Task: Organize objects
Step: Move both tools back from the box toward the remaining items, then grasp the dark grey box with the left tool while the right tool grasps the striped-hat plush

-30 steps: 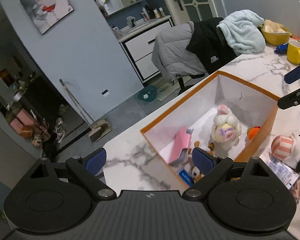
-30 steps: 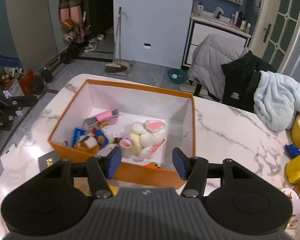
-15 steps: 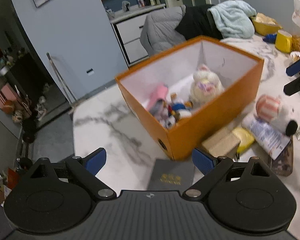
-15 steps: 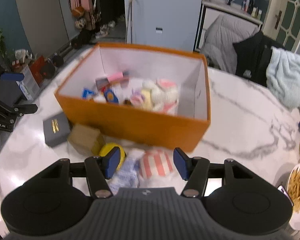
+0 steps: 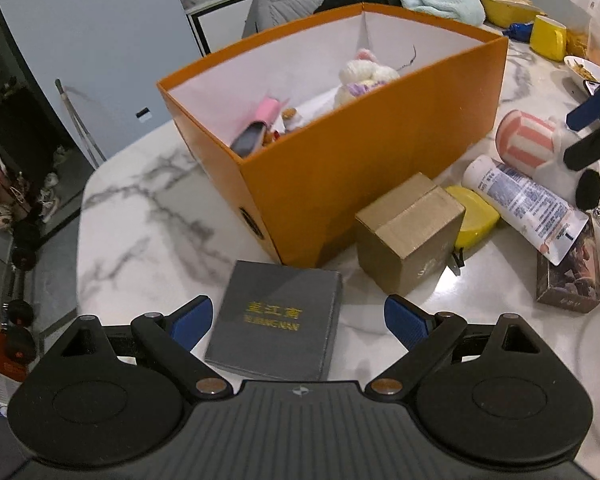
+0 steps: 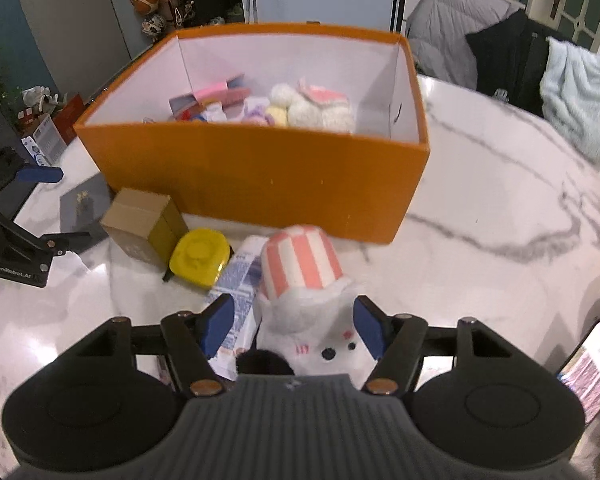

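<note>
Your left gripper (image 5: 298, 322) is spread wide around the grey box (image 5: 278, 322). Your right gripper (image 6: 294, 326) straddles the white plush (image 6: 310, 320), unclenched, orange box (image 6: 260, 188) at twelve o'clock.

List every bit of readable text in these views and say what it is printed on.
"CenRobot.AI": on the left hand-held gripper, seen in the right wrist view.
Three gold Chinese characters over a line of Latin capitals, too blurred to spell: on the gray gift box.
Blue print on the white tube: too small to read.
Brown cardboard box marks: unreadable.

"CenRobot.AI" on left claw (image 6: 40, 208), gold "金江南" on grey box (image 5: 276, 320)
</note>
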